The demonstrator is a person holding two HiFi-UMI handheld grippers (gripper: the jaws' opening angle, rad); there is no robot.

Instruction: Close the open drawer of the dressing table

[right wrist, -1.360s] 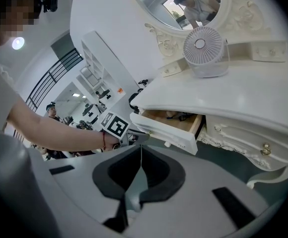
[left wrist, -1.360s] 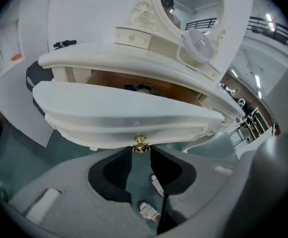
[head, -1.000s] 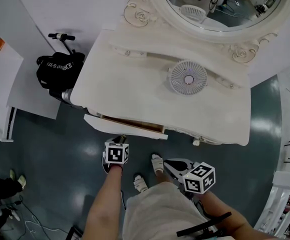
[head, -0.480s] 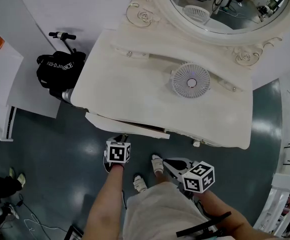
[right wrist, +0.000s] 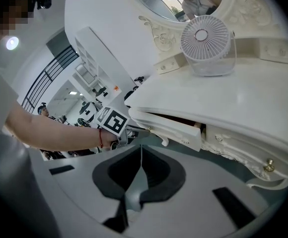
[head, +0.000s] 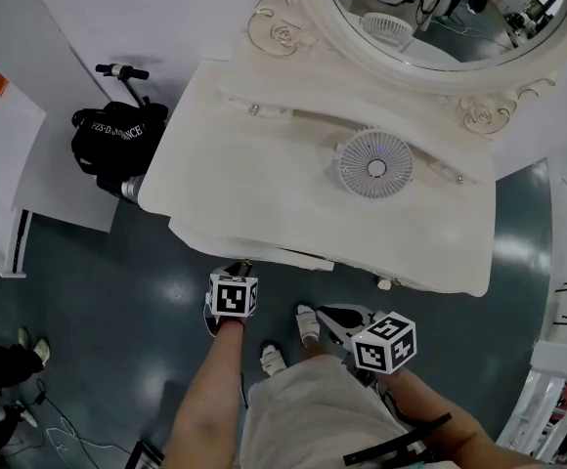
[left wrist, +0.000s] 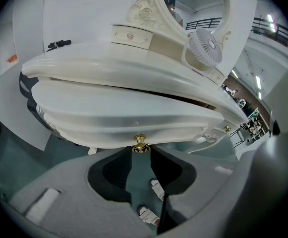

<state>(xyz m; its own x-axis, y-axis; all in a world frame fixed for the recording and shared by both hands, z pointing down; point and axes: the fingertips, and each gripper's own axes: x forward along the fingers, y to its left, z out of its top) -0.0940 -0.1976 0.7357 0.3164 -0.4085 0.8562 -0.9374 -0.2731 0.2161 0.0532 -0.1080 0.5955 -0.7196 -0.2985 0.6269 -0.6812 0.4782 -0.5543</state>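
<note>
The left claw [left wrist: 140,150] pinches the brass knob [left wrist: 140,143] of the drawer [left wrist: 134,118], which juts slightly from the bench [head: 264,184] front. The right claw [right wrist: 141,148], pressed together and empty, hangs well apart. An off-centre push could skew and jam the drawer, or the claw could slip off the small knob.

A person with bare arms wears a pale grey garment [head: 303,413], white shoes [head: 307,320] and a thin red wrist band [right wrist: 100,138], and holds a grey left gripper [left wrist: 140,155] and right gripper [right wrist: 141,150], each topped with a white cube [head: 232,297] printed with black squares.

Fan [head: 374,164] on dressing table [head: 254,179], before mirror [head: 440,18]
</note>
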